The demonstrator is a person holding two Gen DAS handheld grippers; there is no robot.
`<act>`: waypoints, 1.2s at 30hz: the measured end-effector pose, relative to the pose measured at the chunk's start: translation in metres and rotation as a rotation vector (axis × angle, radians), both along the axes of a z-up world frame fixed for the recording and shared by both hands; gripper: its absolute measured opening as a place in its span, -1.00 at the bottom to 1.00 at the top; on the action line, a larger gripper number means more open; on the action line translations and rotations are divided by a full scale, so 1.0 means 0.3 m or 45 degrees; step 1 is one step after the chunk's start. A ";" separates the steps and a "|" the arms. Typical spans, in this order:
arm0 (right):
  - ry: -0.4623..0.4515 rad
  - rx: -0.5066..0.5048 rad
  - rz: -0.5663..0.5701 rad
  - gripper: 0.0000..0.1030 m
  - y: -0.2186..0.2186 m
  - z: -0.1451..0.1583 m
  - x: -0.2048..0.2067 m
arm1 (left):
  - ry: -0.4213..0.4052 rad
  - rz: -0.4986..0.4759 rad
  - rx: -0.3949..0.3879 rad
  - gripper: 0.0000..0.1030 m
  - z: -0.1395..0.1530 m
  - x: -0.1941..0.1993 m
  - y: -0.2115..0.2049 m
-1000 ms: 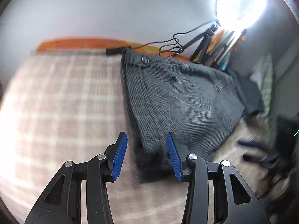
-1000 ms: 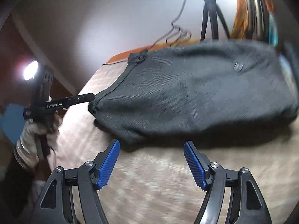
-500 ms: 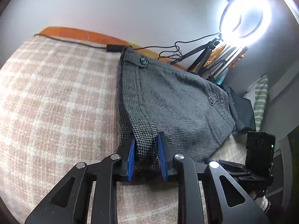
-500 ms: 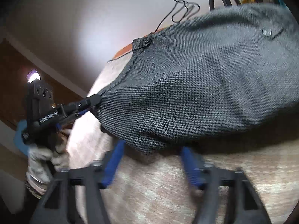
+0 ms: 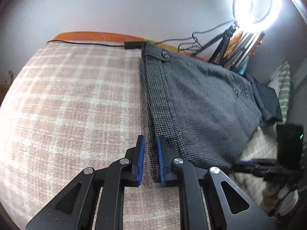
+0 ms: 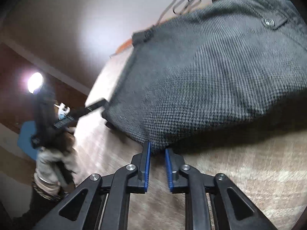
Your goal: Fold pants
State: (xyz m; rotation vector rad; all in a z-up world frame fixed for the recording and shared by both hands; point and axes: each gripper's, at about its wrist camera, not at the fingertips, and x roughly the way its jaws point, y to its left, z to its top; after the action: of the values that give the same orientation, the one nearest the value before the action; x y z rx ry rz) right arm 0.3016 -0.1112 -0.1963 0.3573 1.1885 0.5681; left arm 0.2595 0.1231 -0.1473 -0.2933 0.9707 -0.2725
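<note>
The grey pants (image 5: 201, 103) lie folded on the bed (image 5: 76, 105), over its plaid cover, waistband button (image 5: 165, 54) toward the far edge by the wall. The left hand-held gripper (image 5: 151, 163) is clenched on the near left corner of the cloth, blue pads (image 5: 141, 159) pinching a strip of the fabric. The right hand-held gripper (image 6: 157, 164) grips the near right corner, the cloth's edge tucked between its fingertips. A ring light (image 5: 255, 2) glows at the far right on its tripod; dark clothes (image 5: 266, 99) lie just beyond the pants.
</note>
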 end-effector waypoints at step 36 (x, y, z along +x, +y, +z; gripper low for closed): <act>-0.149 0.253 -0.928 0.49 -0.747 0.022 0.143 | -0.248 -0.422 0.319 -0.28 0.088 0.153 -0.562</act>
State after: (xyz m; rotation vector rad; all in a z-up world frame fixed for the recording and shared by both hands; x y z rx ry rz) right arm 0.3444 -0.3353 -0.1899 0.8674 0.8085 0.0638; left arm 0.3055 -0.0456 -0.1208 0.1244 0.8471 -0.4679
